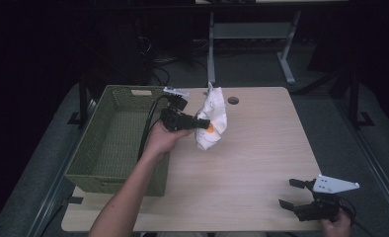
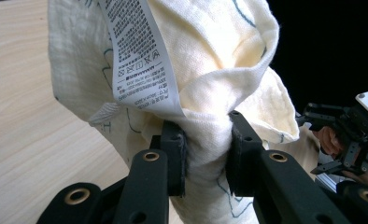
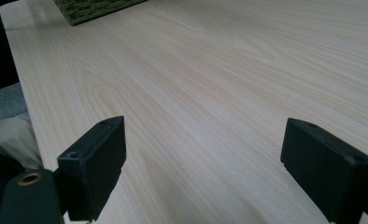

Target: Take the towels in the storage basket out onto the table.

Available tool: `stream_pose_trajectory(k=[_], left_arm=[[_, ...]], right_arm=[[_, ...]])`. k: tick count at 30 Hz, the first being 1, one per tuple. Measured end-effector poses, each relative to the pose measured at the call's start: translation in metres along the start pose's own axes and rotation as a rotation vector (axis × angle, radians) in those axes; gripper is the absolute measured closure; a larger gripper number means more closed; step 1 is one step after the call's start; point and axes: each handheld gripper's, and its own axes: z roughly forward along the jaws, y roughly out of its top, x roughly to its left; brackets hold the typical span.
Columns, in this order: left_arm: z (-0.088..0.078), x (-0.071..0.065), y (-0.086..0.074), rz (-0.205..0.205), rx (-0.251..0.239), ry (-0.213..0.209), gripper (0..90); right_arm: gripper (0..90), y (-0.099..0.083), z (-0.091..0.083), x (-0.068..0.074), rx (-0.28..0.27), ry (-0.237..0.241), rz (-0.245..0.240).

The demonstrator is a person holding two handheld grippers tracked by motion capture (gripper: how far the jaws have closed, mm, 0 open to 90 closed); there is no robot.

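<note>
A cream-white cloth (image 1: 213, 118) with a printed care label (image 2: 140, 60) hangs bunched above the wooden table (image 1: 261, 148), just right of the green woven basket (image 1: 118, 143). My left gripper (image 1: 205, 124) is shut on a fold of the cloth (image 2: 210, 140); the pads pinch it from both sides. My right gripper (image 1: 289, 193) rests low at the table's near right corner, jaws wide apart with nothing but bare tabletop between them (image 3: 203, 154).
The basket's corner (image 3: 93, 7) lies far off in the right gripper view. A round cable hole (image 1: 233, 100) sits near the table's far edge. Desk legs and cables stand on the floor beyond the table.
</note>
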Motion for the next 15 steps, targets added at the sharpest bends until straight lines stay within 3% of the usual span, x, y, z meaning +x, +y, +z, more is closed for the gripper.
stream_pose_trajectory(k=[15], left_arm=[[0.043,0.003,-0.001,0.001,0.063,0.027,71.9]], right_arm=[[13.8,0.000,0.000,0.000,0.002,0.001,-0.002]])
